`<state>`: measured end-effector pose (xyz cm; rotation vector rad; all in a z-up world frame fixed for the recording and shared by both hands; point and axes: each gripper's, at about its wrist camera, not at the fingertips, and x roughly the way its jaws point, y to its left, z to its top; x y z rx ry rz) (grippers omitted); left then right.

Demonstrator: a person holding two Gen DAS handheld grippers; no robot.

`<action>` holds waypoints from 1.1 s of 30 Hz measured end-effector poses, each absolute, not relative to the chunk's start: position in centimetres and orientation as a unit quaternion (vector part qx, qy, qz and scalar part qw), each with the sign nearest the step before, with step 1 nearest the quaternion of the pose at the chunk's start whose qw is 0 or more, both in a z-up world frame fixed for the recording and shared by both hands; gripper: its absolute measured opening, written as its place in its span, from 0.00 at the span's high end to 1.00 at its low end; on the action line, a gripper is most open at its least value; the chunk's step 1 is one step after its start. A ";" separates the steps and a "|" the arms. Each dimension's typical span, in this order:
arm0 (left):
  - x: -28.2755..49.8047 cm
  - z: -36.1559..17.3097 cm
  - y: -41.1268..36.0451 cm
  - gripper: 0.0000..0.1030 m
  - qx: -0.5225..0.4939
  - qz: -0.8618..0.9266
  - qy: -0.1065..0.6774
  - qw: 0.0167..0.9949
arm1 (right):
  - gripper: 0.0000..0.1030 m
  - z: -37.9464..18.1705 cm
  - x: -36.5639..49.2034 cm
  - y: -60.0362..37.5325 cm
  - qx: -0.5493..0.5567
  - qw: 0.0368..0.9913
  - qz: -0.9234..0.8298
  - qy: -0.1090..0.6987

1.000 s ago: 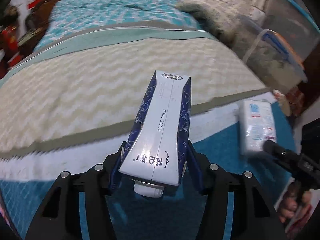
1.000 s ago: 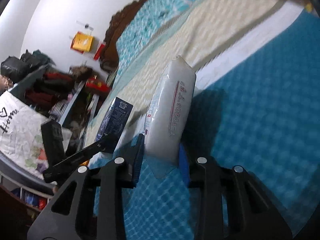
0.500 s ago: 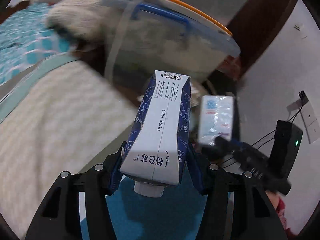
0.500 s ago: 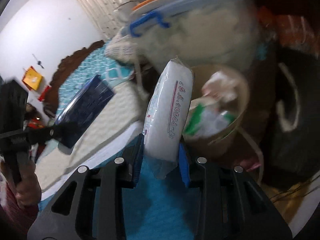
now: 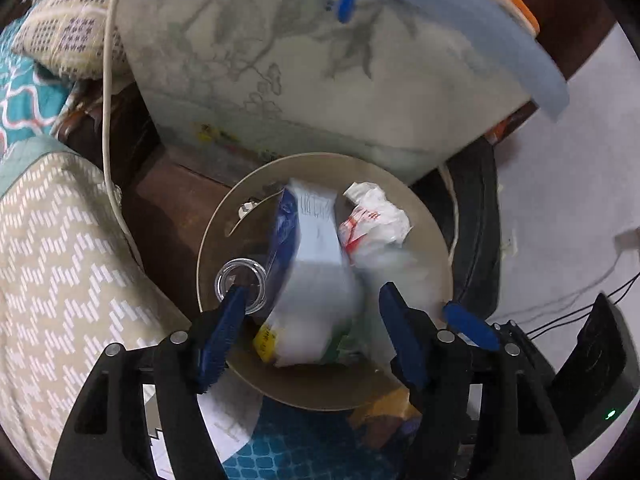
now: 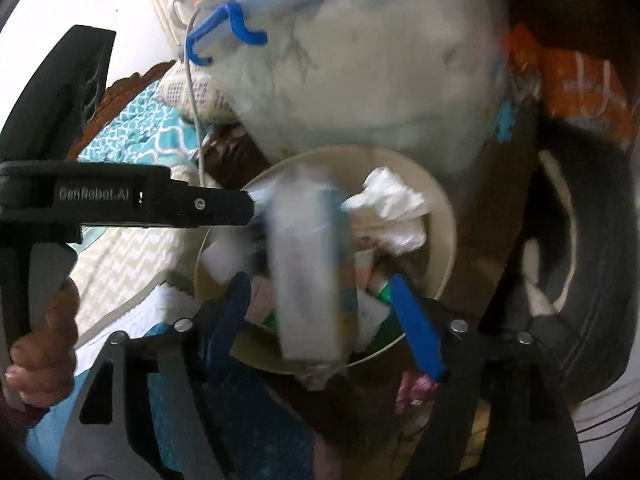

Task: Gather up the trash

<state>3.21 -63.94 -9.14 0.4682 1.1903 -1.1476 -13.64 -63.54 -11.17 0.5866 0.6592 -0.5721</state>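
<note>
A round beige trash bin [image 5: 432,240] stands beside the bed, also in the right wrist view [image 6: 448,216]. My left gripper [image 5: 310,336] is open above it; the blue-and-white milk carton [image 5: 316,248] is blurred, loose between the fingers over the bin. My right gripper [image 6: 320,316] is open too; the white tissue pack [image 6: 308,276] is blurred, loose over the bin. Crumpled white paper [image 5: 376,220] lies in the bin, seen also in the right wrist view [image 6: 392,208]. A clear plastic cup [image 5: 240,284] sits at the bin's left rim.
A large clear storage box with blue lid clips [image 5: 340,60] stands behind the bin. The bed with its chevron cover [image 5: 60,260] is at left. A black bag [image 5: 476,220] lies right of the bin. A white cable [image 5: 108,100] hangs down.
Both grippers swung from the bed to over the bin and opened. The milk carton and the tissue pack left the fingers and are dropping into the bin.
</note>
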 end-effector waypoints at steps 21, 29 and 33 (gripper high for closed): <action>0.1 -4.5 -43.7 0.19 0.219 -0.502 0.411 0.729 | 0.28 -9.6 -19.3 -51.4 0.374 0.853 -0.307 0.197; -1.7 -3.9 -35.9 0.08 0.233 -0.478 0.368 0.763 | 0.21 -10.2 -19.1 -46.0 0.421 0.836 -0.294 0.192; -1.7 -3.8 -33.0 0.09 0.232 -0.456 0.363 0.779 | 0.16 -9.7 -18.9 -43.9 0.424 0.834 -0.295 0.194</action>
